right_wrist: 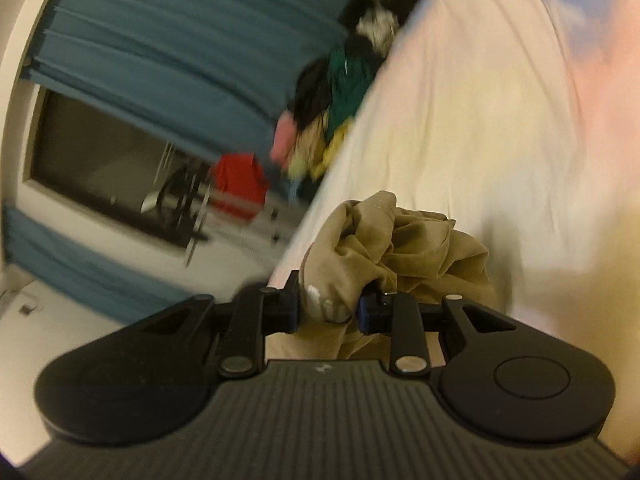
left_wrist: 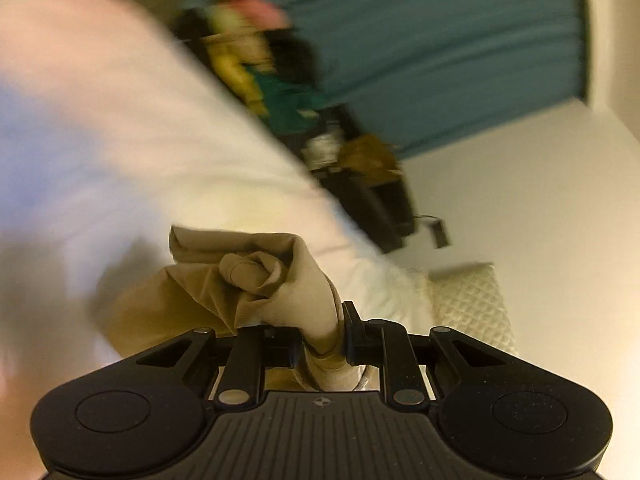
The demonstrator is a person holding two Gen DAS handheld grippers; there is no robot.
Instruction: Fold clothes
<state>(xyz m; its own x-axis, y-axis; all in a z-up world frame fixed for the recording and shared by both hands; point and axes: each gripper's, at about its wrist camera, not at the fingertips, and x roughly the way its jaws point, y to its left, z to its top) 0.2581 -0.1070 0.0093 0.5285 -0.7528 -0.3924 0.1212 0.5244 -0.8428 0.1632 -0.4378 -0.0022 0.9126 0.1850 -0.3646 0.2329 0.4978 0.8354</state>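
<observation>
A crumpled tan garment (left_wrist: 256, 280) bunches up in front of my left gripper (left_wrist: 308, 332), whose jaws are shut on a fold of it. In the right wrist view the same tan garment (right_wrist: 400, 240) hangs in a wrinkled bundle from my right gripper (right_wrist: 328, 304), which is shut on an edge bearing white marks. Both views are tilted and blurred. The cloth is lifted above the pale bed sheet (left_wrist: 120, 120), which also shows in the right view (right_wrist: 480, 120). How the rest of the garment hangs is hidden below the grippers.
A pile of mixed coloured clothes (left_wrist: 256, 60) (right_wrist: 332, 108) lies along the bed's far edge. Teal curtains (left_wrist: 440, 40) (right_wrist: 160, 40) cover the wall behind. A textured pillow (left_wrist: 468, 304) lies at the right. A red item (right_wrist: 240, 184) sits by a window (right_wrist: 100, 152).
</observation>
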